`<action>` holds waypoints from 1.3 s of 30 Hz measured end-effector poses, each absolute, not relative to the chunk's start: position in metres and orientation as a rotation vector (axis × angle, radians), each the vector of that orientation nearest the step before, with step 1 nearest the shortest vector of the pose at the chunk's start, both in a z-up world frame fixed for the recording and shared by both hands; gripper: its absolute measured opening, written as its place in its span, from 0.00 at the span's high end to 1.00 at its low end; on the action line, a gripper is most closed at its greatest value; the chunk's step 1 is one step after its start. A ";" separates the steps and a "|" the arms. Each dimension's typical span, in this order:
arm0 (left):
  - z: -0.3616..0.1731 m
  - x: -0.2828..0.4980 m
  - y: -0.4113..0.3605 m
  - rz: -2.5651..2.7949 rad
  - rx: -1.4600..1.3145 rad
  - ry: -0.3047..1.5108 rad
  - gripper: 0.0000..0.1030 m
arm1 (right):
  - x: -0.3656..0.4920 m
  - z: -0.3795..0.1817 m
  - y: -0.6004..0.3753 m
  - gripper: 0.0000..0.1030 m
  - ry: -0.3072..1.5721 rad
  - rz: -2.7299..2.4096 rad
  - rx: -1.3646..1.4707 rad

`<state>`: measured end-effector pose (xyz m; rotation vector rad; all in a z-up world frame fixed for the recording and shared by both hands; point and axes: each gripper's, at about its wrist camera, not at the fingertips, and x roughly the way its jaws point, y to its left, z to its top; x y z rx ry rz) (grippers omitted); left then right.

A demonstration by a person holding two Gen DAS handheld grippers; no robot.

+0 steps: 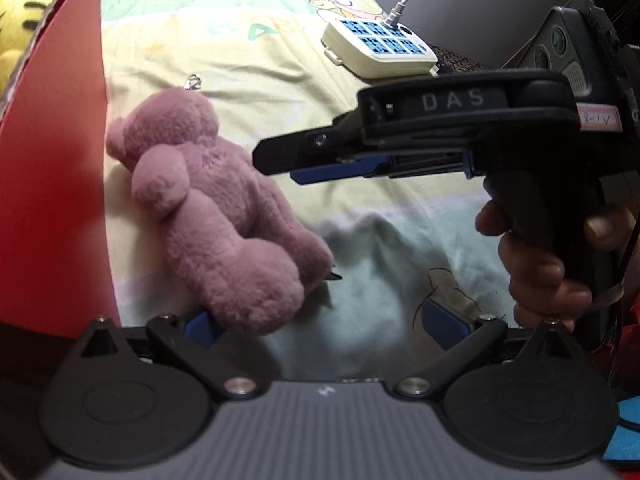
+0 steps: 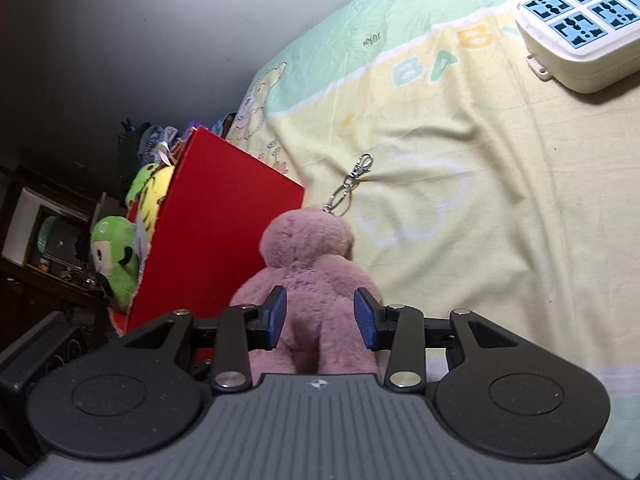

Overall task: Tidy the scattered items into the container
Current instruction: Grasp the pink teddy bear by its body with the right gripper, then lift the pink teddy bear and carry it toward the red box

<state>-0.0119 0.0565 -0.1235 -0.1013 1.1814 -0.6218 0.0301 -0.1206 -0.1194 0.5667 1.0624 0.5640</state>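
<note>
A pink plush bear (image 1: 212, 216) with a metal keychain clasp (image 2: 352, 184) lies face down on the bedsheet beside a red box (image 2: 208, 248). It also shows in the right wrist view (image 2: 308, 264). My right gripper (image 2: 320, 320) is open, its blue pads on either side of the bear's lower body, not pressing it. It also shows from the side in the left wrist view (image 1: 296, 164), above the bear. My left gripper (image 1: 320, 324) is open wide; the bear's leg lies over its left pad (image 1: 200, 326).
The red box holds a yellow striped plush (image 2: 154, 196) and a green plush (image 2: 116, 256). A white power strip (image 1: 380, 46) with a white cable lies on the sheet at the far right. Dark furniture stands past the box on the left.
</note>
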 end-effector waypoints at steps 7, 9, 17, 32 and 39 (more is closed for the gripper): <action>-0.132 -0.004 0.055 -0.606 -0.119 1.218 0.02 | 0.037 -0.136 -0.112 0.52 1.086 0.580 0.571; -0.134 -0.003 0.056 -0.605 -0.126 1.219 0.02 | 0.041 -0.139 -0.111 0.45 1.082 0.586 0.588; -0.135 0.002 0.057 -0.599 -0.115 1.220 0.01 | 0.049 -0.140 -0.103 0.51 1.089 0.650 0.582; -0.132 -0.009 0.012 -0.774 0.081 1.201 0.01 | 0.010 -0.132 -0.158 0.88 1.128 0.569 0.569; -0.125 -0.007 0.032 -0.719 0.016 1.202 0.01 | 0.005 -0.131 -0.176 0.70 1.070 0.486 0.624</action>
